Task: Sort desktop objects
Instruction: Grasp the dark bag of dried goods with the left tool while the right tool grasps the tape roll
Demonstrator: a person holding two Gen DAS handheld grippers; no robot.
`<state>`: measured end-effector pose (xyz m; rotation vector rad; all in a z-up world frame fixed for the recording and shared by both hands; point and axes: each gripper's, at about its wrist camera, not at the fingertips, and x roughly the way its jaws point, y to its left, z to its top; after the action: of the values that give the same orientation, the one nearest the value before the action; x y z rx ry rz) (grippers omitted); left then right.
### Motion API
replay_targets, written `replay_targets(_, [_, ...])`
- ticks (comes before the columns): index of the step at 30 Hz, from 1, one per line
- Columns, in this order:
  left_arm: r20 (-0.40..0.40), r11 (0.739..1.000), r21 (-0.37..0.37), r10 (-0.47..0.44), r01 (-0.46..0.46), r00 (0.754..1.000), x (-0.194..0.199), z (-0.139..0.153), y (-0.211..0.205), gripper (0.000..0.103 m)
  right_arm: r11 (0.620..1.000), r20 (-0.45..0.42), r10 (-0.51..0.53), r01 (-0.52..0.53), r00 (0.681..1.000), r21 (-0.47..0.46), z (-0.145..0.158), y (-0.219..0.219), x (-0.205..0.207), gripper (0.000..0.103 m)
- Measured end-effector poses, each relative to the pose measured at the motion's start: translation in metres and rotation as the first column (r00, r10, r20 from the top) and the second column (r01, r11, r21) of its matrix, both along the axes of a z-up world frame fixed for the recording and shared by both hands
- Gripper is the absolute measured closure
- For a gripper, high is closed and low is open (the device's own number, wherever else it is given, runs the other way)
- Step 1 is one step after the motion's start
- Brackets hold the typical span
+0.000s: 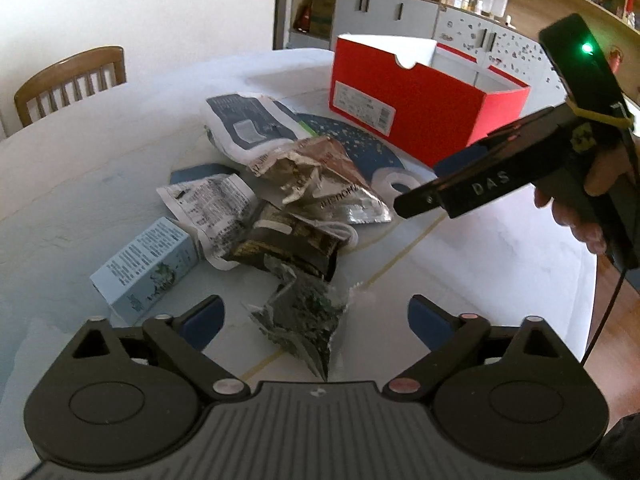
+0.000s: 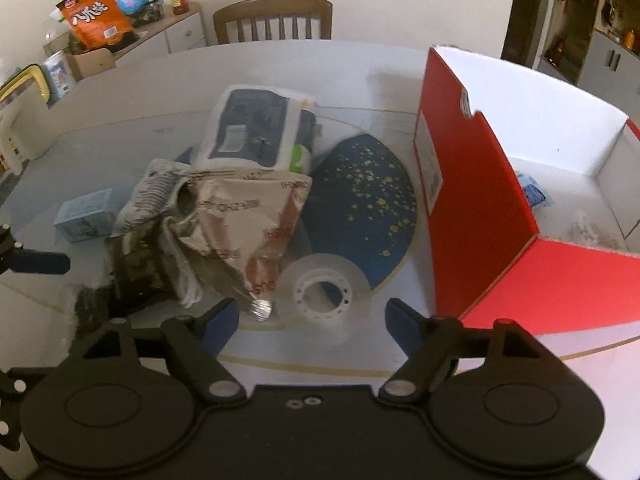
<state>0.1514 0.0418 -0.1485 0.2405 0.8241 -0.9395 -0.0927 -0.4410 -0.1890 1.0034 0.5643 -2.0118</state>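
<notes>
A pile of crumpled wrappers [image 1: 304, 188] lies on the white table [image 1: 100, 152], with a small light-blue carton [image 1: 148, 264] at its left. My left gripper [image 1: 316, 320] is open, and a crumpled dark green wrapper [image 1: 304, 320] lies between its fingers. My right gripper [image 2: 312, 320] is open, just short of a clear tape roll [image 2: 324, 292] that lies on a dark blue disc [image 2: 360, 200]. The right gripper also shows in the left wrist view [image 1: 408, 204], over the tape roll [image 1: 396, 182]. An open red box [image 2: 492, 216] stands at the right.
A wooden chair [image 2: 276, 20] stands at the table's far side. A side cabinet with an orange snack bag [image 2: 94, 16] is at the back left. The red box holds a small blue item [image 2: 532, 192]. Shelves and grey cabinets [image 1: 400, 12] stand behind the table.
</notes>
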Motion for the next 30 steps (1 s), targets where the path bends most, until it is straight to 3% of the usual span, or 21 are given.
replay_targets(7, [0.013, 1.000, 0.010, 0.005, -0.005, 1.000, 0.000, -0.007, -0.003, 0.012, 1.000, -0.005, -0.013, 0.013, 1.000, 0.016, -0.010, 0.002, -0.007, 0.033])
replay_targets(13, [0.025, 1.000, 0.026, 0.003, -0.004, 1.000, -0.003, -0.012, -0.007, 0.016, 1.000, -0.026, -0.002, 0.002, 1.000, 0.009, -0.011, 0.001, -0.007, 0.033])
replay_targets(20, [0.047, 0.999, 0.034, 0.014, -0.016, 0.999, -0.004, -0.016, -0.011, 0.033, 1.000, -0.038, 0.008, -0.008, 0.999, -0.004, -0.011, 0.000, -0.005, 0.039])
replay_targets(22, [0.060, 0.999, 0.039, 0.024, -0.026, 0.998, -0.004, -0.016, -0.011, 0.039, 1.000, -0.040, 0.011, -0.011, 0.999, -0.007, -0.010, 0.001, -0.004, 0.045])
replay_targets(30, [0.075, 0.998, 0.051, 0.022, -0.026, 0.997, -0.006, -0.015, -0.012, 0.054, 1.000, -0.044, 0.007, -0.007, 0.999, -0.008, -0.010, 0.000, -0.002, 0.046])
